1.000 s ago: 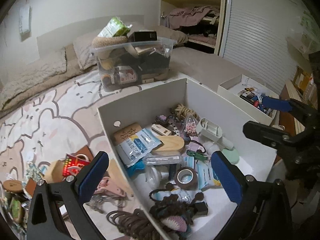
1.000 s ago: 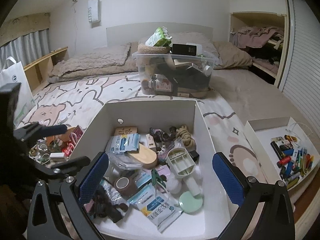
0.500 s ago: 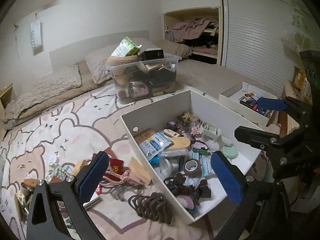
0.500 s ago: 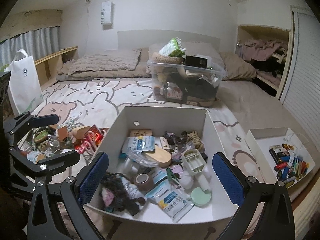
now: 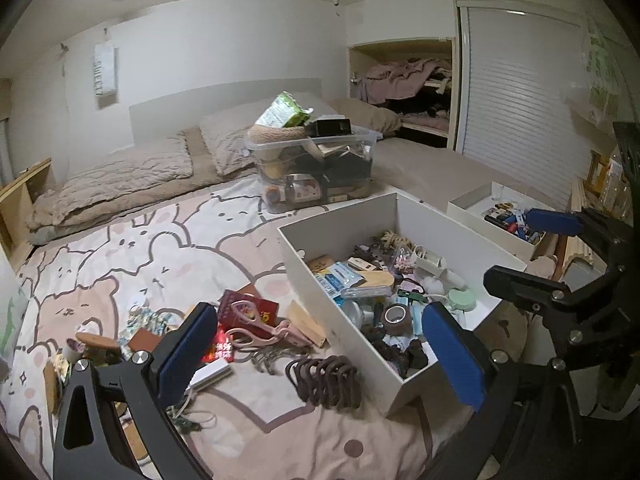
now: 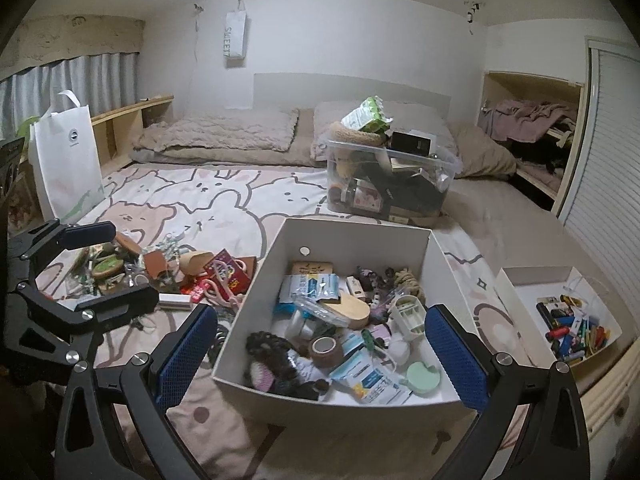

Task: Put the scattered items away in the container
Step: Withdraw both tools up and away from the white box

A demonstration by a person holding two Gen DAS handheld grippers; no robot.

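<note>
A white box (image 5: 340, 232) (image 6: 352, 240) stands on the bed, holding several small items: a tape roll (image 6: 325, 346), packets, a green round case. To its left scattered items lie on the bedspread: pink scissors (image 5: 260, 330), a red packet (image 5: 248, 310), a brown hair-tie bundle (image 5: 324, 380), wooden pieces (image 6: 196, 262). My left gripper (image 5: 320, 354) (image 6: 106, 268) hangs open and empty above the bundle and the box's near corner. My right gripper (image 6: 322, 356) (image 5: 536, 252) is open and empty, held over the box's near edge.
A clear plastic bin (image 5: 316, 168) (image 6: 388, 184) full of things sits farther back on the bed. A smaller white box (image 5: 508, 220) (image 6: 568, 320) of lighters is at the right. A white tote bag (image 6: 66, 160) stands at the left. Pillows lie along the headboard.
Both grippers have pulled back and upward from the white box, which now looks smaller. More of the bed and the scattered pile has come into view. Both remain open and empty.
</note>
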